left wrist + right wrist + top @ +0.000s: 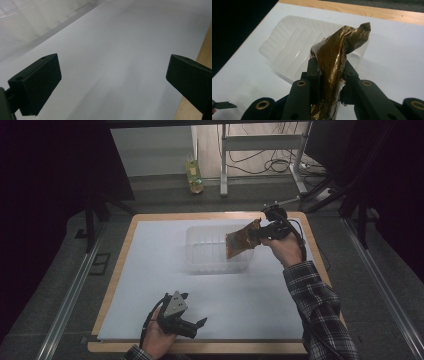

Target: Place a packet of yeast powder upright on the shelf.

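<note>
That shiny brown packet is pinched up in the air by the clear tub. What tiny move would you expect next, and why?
Probably a short carry further over the clear plastic tub, then down. The right tongs are shut on the brown foil packet, which hangs at the tub's right edge, not yet inside. The left tongs rest open near the table's front edge, holding nothing.

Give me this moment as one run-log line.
right claw: shut on brown foil packet | packet: lifted over clear plastic tray, not in it yet | left claw: open, empty, over white sheet
</note>
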